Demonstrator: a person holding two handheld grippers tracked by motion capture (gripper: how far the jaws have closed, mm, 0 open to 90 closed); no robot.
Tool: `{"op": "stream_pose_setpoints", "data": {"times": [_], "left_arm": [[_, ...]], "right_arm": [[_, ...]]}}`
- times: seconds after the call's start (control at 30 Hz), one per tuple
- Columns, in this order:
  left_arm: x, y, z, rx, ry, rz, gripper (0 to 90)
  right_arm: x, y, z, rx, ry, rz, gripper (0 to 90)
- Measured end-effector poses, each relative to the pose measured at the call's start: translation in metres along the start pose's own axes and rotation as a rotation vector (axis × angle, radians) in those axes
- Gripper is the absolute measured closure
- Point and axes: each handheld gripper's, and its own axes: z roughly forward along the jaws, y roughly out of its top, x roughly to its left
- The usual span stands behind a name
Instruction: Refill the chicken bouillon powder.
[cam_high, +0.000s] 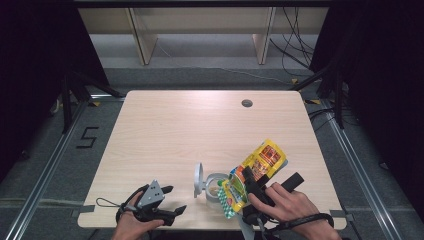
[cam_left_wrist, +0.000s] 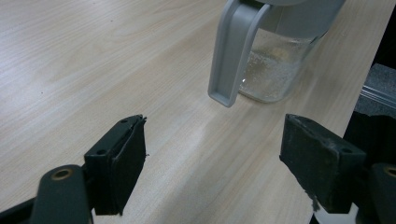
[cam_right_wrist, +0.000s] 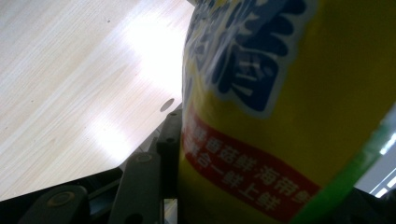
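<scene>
With the right gripper (cam_high: 250, 186) clamped on the yellow pouch (cam_high: 256, 167) tipped over the open jar (cam_high: 216, 188) near the counter (cam_high: 190, 130) front edge, pour slowly, while the left gripper (cam_high: 170, 200), jaws wide and empty, could steady it.

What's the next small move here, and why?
Probably tip the yellow packet a little further, so its lower end sits over the open jar. The right gripper is shut on the packet, which slants down toward the jar, and the jar's lid stands flipped up. The left gripper rests open beside the jar and could steady it.
</scene>
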Motion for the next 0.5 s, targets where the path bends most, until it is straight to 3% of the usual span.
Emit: {"op": "stream_pose_setpoints", "data": {"times": [0.27, 0.5], "left_arm": [[-0.0001, 0.0003, -0.0007, 0.008, 0.001, -0.001, 21.8], [0.0013, 0.0005, 0.0002, 0.0, -0.001, 0.026, 21.8]], "right_arm": [[-0.0012, 0.0007, 0.0009, -0.008, 0.0, -0.016, 60.6], [-0.0045, 0.0018, 0.0003, -0.008, 0.009, -0.031, 60.6]]}}
